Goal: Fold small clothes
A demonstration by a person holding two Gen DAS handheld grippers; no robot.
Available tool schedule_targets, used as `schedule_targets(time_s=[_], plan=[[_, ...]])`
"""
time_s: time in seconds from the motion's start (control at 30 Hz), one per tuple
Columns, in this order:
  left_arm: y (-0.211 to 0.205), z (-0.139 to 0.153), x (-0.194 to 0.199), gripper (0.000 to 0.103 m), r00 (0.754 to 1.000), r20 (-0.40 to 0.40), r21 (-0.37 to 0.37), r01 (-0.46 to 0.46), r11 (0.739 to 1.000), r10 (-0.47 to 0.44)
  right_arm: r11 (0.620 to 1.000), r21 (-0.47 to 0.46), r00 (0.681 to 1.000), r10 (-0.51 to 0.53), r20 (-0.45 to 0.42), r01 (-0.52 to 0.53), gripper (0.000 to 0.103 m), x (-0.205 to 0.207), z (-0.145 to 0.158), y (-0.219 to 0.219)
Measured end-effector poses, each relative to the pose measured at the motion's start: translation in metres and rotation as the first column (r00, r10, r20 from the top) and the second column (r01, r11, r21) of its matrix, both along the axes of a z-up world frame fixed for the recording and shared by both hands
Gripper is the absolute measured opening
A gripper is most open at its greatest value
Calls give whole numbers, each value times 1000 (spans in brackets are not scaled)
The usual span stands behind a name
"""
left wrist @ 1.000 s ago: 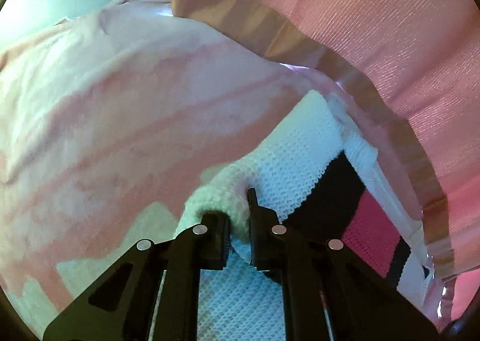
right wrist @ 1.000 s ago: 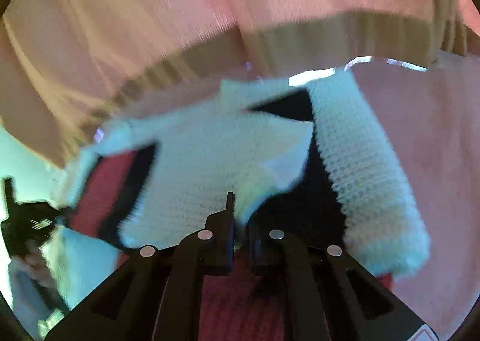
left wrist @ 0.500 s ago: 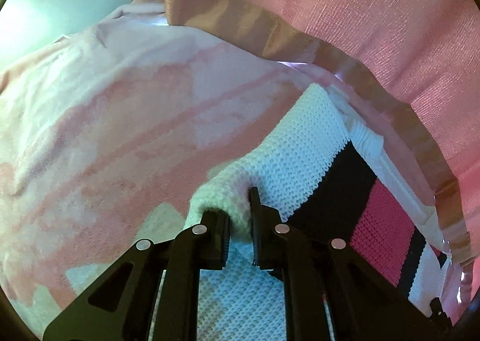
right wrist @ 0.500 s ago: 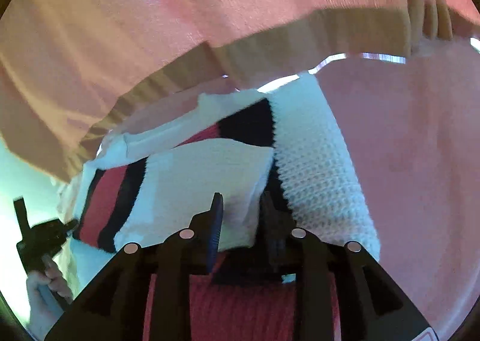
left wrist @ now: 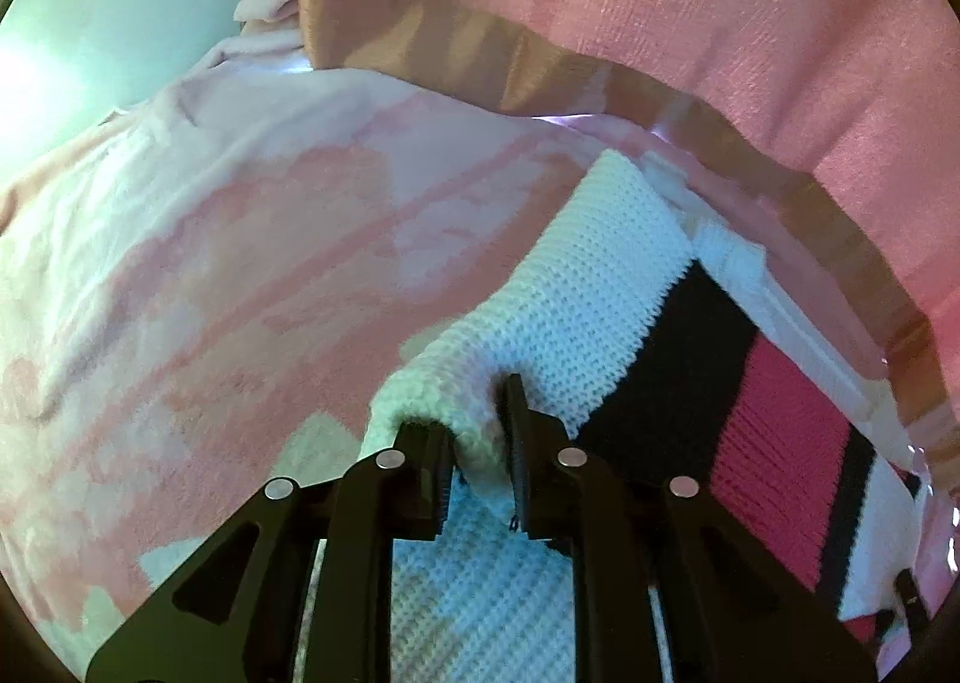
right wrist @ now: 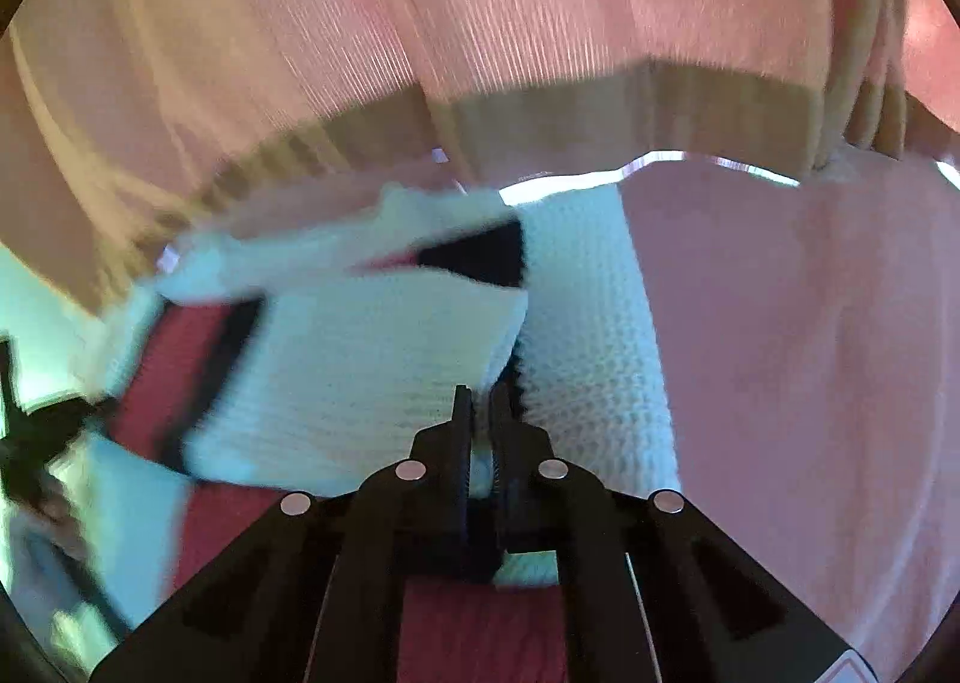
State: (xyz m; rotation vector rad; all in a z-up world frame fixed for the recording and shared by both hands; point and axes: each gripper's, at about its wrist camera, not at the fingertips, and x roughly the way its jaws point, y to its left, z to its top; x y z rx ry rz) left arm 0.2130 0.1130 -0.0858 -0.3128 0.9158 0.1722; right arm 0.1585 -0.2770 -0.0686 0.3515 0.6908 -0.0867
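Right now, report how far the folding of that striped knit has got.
Done: one white panel of the striped sweater already lies doubled over the stripes. In hand: left gripper pinches its rolled white edge; right gripper clamps a corner. Left: lay it flat on the pink blanket and finish the fold.

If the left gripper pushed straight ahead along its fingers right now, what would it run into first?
The left gripper is already shut on the rolled white edge of the knit sweater, so it would press further into that knit first. Beyond lies the pink patterned blanket; depth between them is unclear.
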Motion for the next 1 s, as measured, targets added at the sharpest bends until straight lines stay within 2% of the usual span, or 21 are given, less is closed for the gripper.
schedule_targets(time_s=[0.03, 0.07, 0.17, 0.2, 0.23, 0.27, 0.3, 0.37, 0.53, 0.6, 0.63, 0.67, 0.7, 0.83, 0.87, 0.93, 1.0], plan=[[4, 5, -5, 19, 1000, 10, -33, 5, 999, -5, 1000, -15, 1000, -9, 28, 10, 7, -12, 12, 1], [8, 10, -10, 20, 1000, 21, -56, 6, 998, -5, 999, -29, 999, -14, 37, 15, 14, -18, 17, 3], [26, 25, -22, 23, 999, 38, -145, 1, 989, 5, 998, -39, 998, -47, 40, 48, 54, -42, 20, -4], [32, 28, -26, 37, 999, 32, -150, -23, 988, 28, 998, -34, 998, -56, 29, 57, 55, -47, 16, -7], [39, 32, -33, 55, 995, 38, -112, -89, 990, 94, 998, -18, 998, -64, 6, 64, 55, -48, 6, -12], [45, 36, -39, 59, 988, 66, -82, -136, 987, 141, 997, 2, 997, -73, -16, 73, 55, -47, 0, -15], [50, 39, -42, 61, 983, 89, -62, -157, 986, 163, 996, 34, 996, -81, -40, 82, 55, -46, -9, -20], [55, 37, -39, 61, 984, 79, -26, -156, 987, 157, 989, 120, 994, -78, -73, 87, 55, -40, -25, -29], [44, 11, -17, 62, 999, -18, -86, -51, 995, 49, 982, 173, 995, -67, -77, 80, 59, -32, -39, -28], [34, 0, -11, 61, 999, -37, -78, -20, 997, 17, 979, 184, 995, -71, -67, 82, 57, -28, -37, -27], [27, -3, -8, 56, 999, -40, -68, 0, 998, -3, 980, 185, 996, -61, -61, 71, 46, -24, -36, -24], [19, -4, -4, 50, 999, -46, -43, 24, 999, -26, 982, 178, 997, -50, -62, 60, 22, -21, -34, -23], [15, -5, -2, 37, 998, -50, -35, 35, 999, -37, 985, 161, 997, -50, -57, 58, 21, -21, -30, -20], [14, -8, 4, 33, 998, -64, -8, 0, 1000, 0, 995, 75, 995, -76, 61, 72, 19, -39, -3, -16], [14, -9, 5, 33, 998, -65, -7, -2, 1000, 1, 996, 50, 996, -76, 42, 74, 20, -36, -9, -18], [10, -8, 5, 36, 998, -59, 31, 5, 1000, -4, 998, 43, 995, -46, -88, 50, 24, -21, -35, -22], [8, -5, 3, 38, 998, -63, 46, 16, 999, -13, 994, 88, 997, -54, -47, 58, 31, -33, -32, -28]])
